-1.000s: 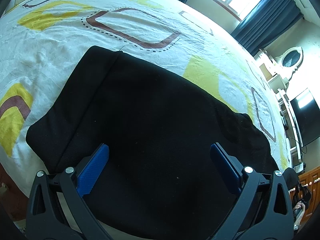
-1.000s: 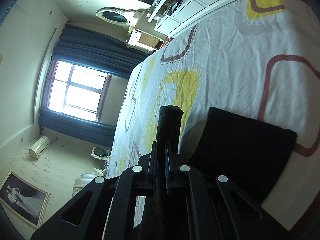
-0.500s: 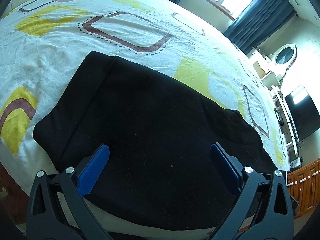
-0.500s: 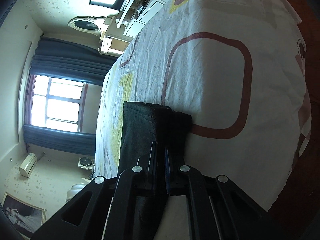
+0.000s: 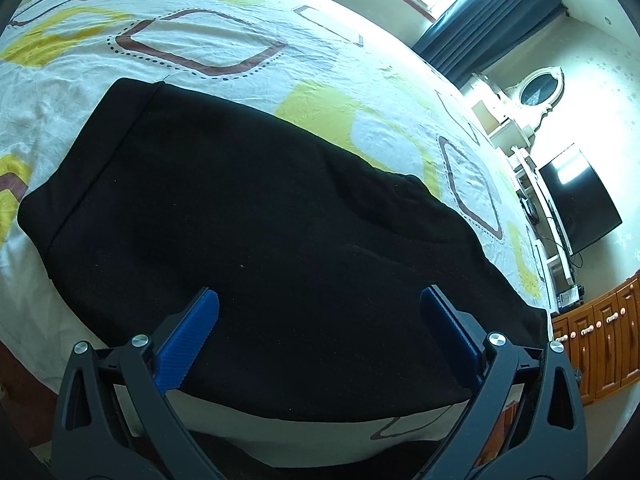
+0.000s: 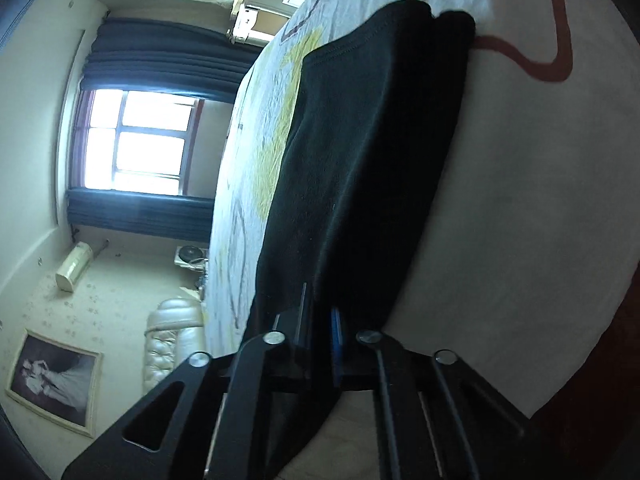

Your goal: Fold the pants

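Note:
The black pants (image 5: 248, 216) lie spread across the patterned bed sheet (image 5: 200, 32), waistband at the left, near the bed's front edge. My left gripper (image 5: 320, 308) is open, its blue pads (image 5: 188, 336) hovering over the near part of the pants, holding nothing. In the right wrist view the pants (image 6: 368, 152) stretch away from my right gripper (image 6: 320, 320), which is shut on the cloth at its near edge. The far hem (image 6: 420, 20) lies doubled on the sheet.
The bed edge and dark floor (image 5: 24, 392) run along the front. A dresser with an oval mirror (image 5: 538, 92), a wall TV (image 5: 580, 196) and wooden cabinets (image 5: 600, 340) stand to the right. A curtained window (image 6: 140, 144) is beyond the bed.
My right gripper has swung with the gripped cloth, and the pants now lie longer and flatter on the sheet. The left gripper stayed open and shifted slightly back over the pants.

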A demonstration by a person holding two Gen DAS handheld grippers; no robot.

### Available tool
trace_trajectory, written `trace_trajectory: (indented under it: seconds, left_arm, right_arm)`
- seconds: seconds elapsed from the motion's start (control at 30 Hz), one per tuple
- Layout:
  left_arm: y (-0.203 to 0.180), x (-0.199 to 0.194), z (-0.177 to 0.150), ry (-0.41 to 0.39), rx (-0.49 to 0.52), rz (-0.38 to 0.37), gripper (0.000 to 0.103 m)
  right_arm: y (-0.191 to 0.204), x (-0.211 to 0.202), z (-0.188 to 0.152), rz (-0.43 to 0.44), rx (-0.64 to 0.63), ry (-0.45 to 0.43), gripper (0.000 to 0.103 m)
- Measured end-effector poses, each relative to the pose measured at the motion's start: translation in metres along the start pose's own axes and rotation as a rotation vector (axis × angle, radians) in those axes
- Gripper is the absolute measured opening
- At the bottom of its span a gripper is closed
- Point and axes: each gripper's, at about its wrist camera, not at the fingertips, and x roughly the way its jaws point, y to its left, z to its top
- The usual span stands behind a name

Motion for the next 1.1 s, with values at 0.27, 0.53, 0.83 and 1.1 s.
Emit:
trace_trajectory:
  seconds: [0.27, 0.53, 0.83, 1.1]
  left_arm:
    - [0.018, -0.006, 0.001, 0.007, -0.012, 0.003, 0.100]
    - [0.034, -0.016, 0.012, -0.025, -0.040, 0.011, 0.100]
    - [0.042, -0.016, 0.017, -0.028, -0.065, 0.029, 0.100]
    - [0.049, -0.012, 0.023, -0.010, -0.072, 0.017, 0.100]
  right_arm:
    - [-0.008, -0.012, 0.015, -0.009, 0.008, -0.012, 0.008]
    - [0.000, -0.067, 0.061, -0.105, -0.058, -0.154, 0.046]
    - [-0.009, -0.059, 0.147, -0.114, -0.035, -0.138, 0.058]
    - [0.018, 0.012, 0.186, -0.182, -0.221, 0.083, 0.058]
